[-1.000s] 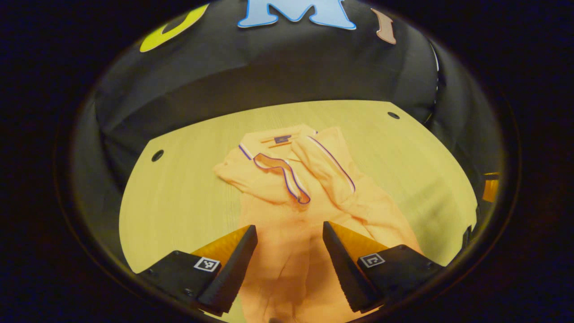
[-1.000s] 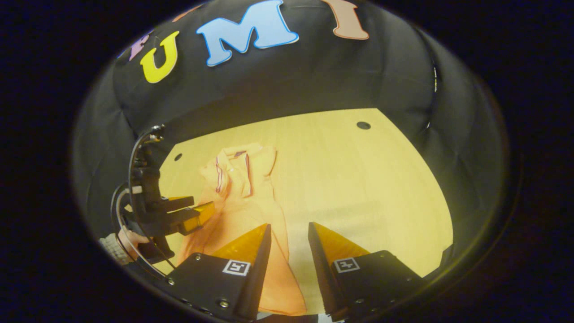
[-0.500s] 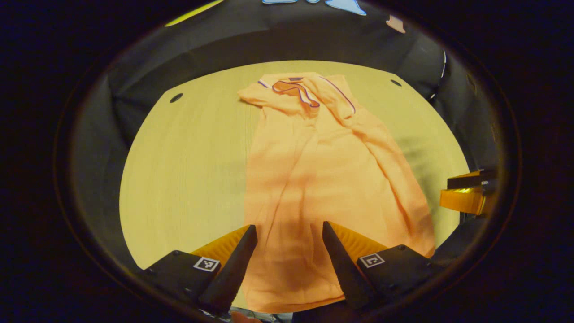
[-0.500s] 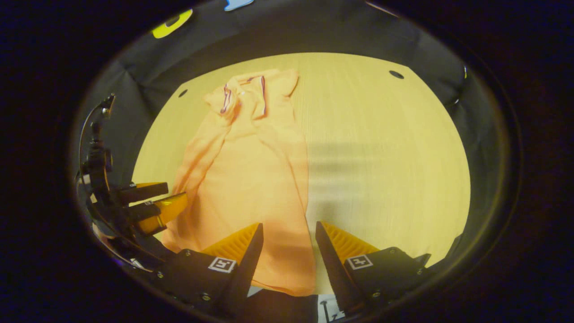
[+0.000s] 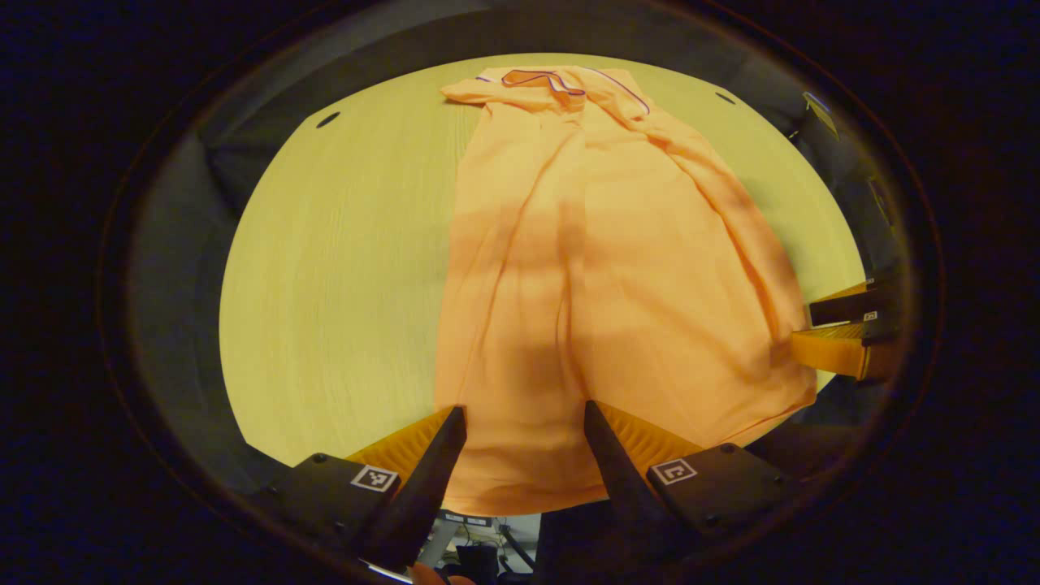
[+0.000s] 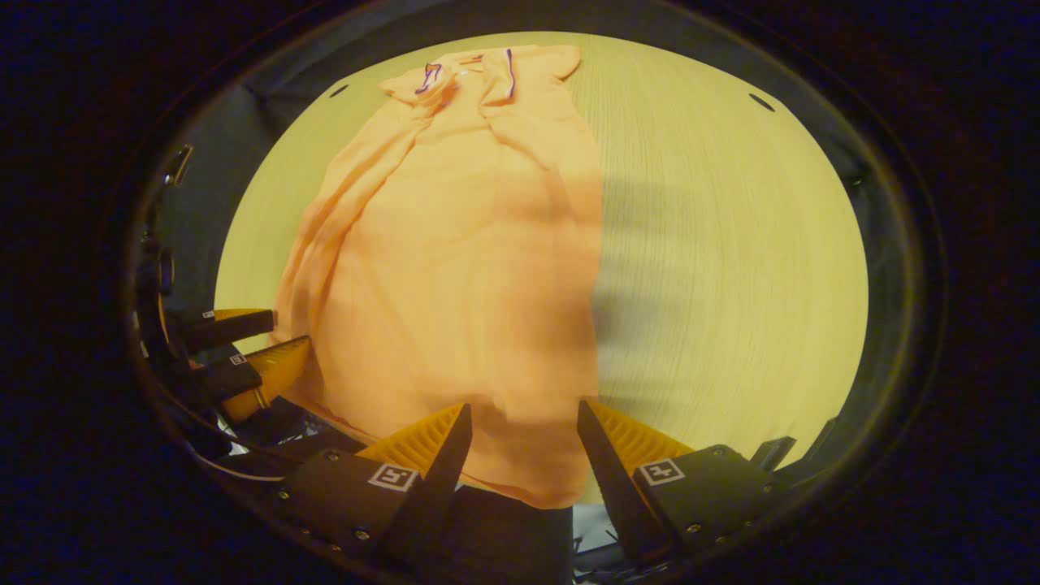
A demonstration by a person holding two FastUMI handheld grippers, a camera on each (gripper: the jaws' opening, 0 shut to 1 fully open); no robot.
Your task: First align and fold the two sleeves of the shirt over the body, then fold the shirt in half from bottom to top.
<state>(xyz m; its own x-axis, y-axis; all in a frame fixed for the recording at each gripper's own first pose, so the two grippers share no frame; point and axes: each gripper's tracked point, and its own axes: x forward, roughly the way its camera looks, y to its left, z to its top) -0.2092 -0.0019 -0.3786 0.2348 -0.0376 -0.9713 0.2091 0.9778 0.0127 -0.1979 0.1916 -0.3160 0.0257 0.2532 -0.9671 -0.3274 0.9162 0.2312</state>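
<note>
Beyond shirt edge, bare table right.

- shirt lies lengthwise on the tabletop, collar at the far end;
- left claw and right claw hang over its near hem, side by side

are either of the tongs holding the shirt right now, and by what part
Nothing is held. Both the left tongs and the right tongs stand open above the shirt near its bottom hem, with no fabric pinched between the fingers.
</note>
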